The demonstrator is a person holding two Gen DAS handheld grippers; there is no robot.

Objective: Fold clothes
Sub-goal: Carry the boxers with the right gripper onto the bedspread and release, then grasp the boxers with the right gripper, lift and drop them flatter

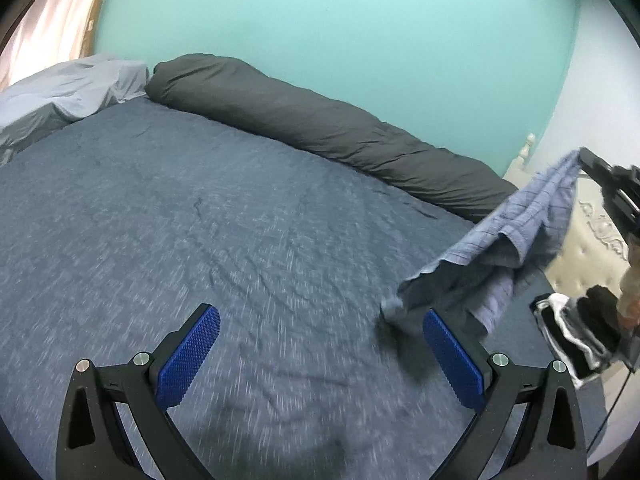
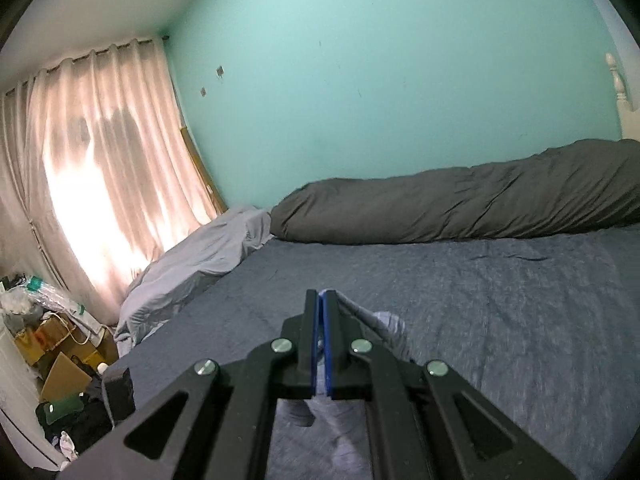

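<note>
Left tongs (image 1: 320,354) spread wide, nothing between blue pads (image 1: 188,356), low over blue bed cover (image 1: 200,216)

Right tongs (image 2: 321,300) pressed tight on corner of striped blue shirt (image 1: 516,240); shirt hanging in air, bottom edge touching bed cover, just past left tongs

Long gray pillow (image 1: 320,120) by green wall (image 2: 380,80); black-and-white clothes (image 1: 568,336) near bed edge

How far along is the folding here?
Early. Done: nothing folded shows on the bed. In hand: the right claw is shut on a blue striped garment, which hangs bunched with its low end near the bed; the left claw is open and empty. Left: spreading and folding it.
</note>
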